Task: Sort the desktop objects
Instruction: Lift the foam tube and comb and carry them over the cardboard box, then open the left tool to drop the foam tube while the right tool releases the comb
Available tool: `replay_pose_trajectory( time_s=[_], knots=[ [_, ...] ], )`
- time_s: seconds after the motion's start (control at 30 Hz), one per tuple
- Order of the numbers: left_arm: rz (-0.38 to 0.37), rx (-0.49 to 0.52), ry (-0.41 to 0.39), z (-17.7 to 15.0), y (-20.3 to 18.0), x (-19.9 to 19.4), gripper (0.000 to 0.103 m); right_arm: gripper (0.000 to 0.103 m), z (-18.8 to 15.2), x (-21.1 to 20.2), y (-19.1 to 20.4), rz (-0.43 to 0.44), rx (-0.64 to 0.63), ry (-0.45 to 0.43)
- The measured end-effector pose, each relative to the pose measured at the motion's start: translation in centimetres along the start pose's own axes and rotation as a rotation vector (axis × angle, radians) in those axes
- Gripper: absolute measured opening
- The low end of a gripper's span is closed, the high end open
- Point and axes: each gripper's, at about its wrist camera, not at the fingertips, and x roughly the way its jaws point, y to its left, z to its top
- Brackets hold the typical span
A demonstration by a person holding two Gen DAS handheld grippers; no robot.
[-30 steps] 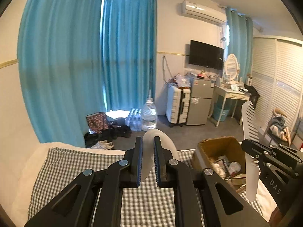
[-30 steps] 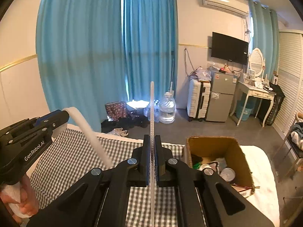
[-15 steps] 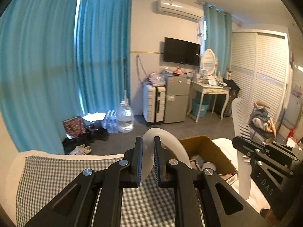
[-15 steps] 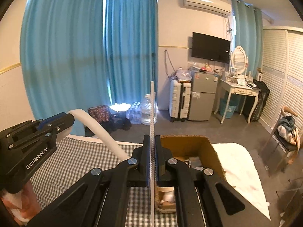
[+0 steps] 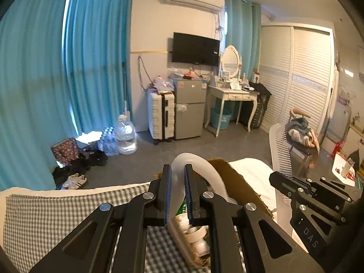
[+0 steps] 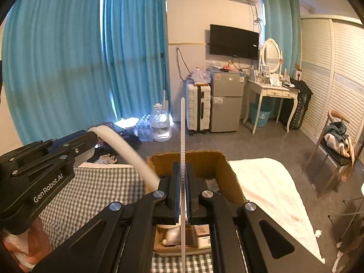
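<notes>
The left gripper (image 5: 177,195) clamped a curved brush (image 5: 200,170); the right gripper (image 6: 182,191) pinched an upright comb (image 6: 182,136). The cardboard box (image 6: 229,175) lay directly beneath both.

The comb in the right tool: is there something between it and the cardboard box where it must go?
Nothing visible blocks it. The white comb, clamped upright in the right tool, is above the open top of the cardboard box. The box already holds some items, and the left tool carries a white curved brush handle beside it.

Matt plastic comb (image 6: 182,136), rough cardboard box (image 6: 229,177) (frayed rim), woven checked cloth (image 6: 102,186).
</notes>
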Motion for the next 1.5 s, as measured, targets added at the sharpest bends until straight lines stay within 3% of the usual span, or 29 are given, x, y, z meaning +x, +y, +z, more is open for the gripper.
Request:
replay_pose_trajectory(
  time_s=[0.3,0.6,0.83,1.0,1.1,1.17,1.23,1.3,1.5],
  knots=[
    [-0.041,0.039,0.108,-2.5,-2.4,8.0,0.010,0.004,-2.1,5.8,-3.3,-0.018,0.035,0.089],
    [-0.035,0.023,0.233,-5.5,-2.0,15.5,0.011,0.004,-4.2,11.8,-5.0,-0.019,0.047,0.190],
    [-0.026,0.042,0.298,-7.1,-2.1,18.7,0.023,0.004,-5.4,15.2,-5.2,-0.020,0.044,0.260],
    [-0.026,0.037,0.316,-7.6,-1.9,19.0,0.032,0.004,-6.1,16.7,-5.4,-0.027,0.065,0.298],
    [-0.026,0.035,0.312,-7.3,-1.6,19.0,0.044,0.004,-6.3,16.8,-4.8,-0.033,0.075,0.299],
    [-0.024,0.034,0.298,-7.0,-1.5,18.5,0.045,0.005,-6.2,16.5,-4.6,-0.037,0.070,0.294],
    [-0.016,0.030,0.281,-6.5,-1.2,17.8,0.045,0.022,-6.0,16.2,-4.5,-0.037,0.070,0.283],
    [-0.010,0.020,0.266,-5.9,-0.9,17.0,0.045,0.033,-5.6,15.5,-4.5,-0.031,0.078,0.259],
    [0.006,0.007,0.217,-4.1,0.1,14.2,0.045,0.041,-3.9,12.8,-3.7,-0.054,0.081,0.197]
  ],
)
